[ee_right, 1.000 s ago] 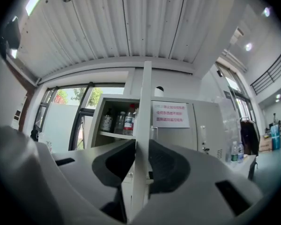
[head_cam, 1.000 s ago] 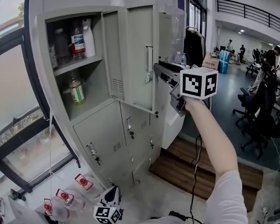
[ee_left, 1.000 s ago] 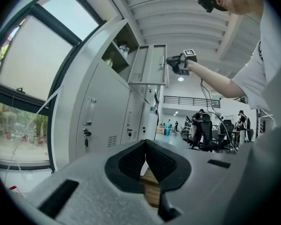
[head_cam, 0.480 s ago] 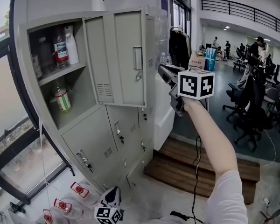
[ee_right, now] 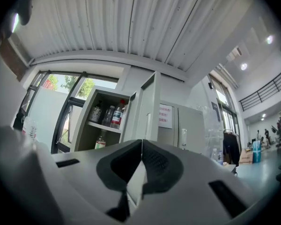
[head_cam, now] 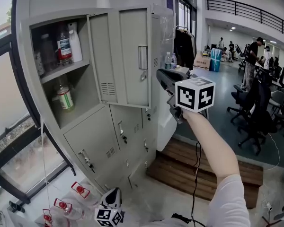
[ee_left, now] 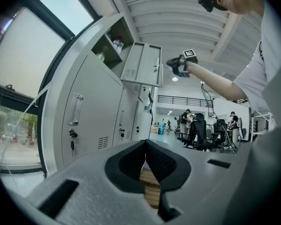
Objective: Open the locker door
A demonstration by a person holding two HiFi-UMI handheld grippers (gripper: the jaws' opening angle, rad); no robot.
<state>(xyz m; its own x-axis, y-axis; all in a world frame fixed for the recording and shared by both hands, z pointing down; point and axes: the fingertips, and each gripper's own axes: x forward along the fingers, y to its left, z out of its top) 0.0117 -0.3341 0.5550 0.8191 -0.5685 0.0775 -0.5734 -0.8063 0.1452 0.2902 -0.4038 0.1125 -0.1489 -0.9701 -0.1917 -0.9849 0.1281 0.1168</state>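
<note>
Locker door (head_cam: 128,56) stands open, bottles (head_cam: 64,44) on shelves inside.
Right gripper (head_cam: 161,75) hovers just beside the door's edge, jaws closed on nothing; left gripper (head_cam: 112,197) hangs low, jaws together.

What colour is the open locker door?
The locker door is light grey, clearest in the head view.

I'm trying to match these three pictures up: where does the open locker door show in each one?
Head view: open locker door upper centre, right of the open compartment.
Left gripper view: the door upper centre, seen from below.
Right gripper view: the door centre, nearly edge-on, just above the jaws.
Shared landmark: the bottles to its left.
</note>
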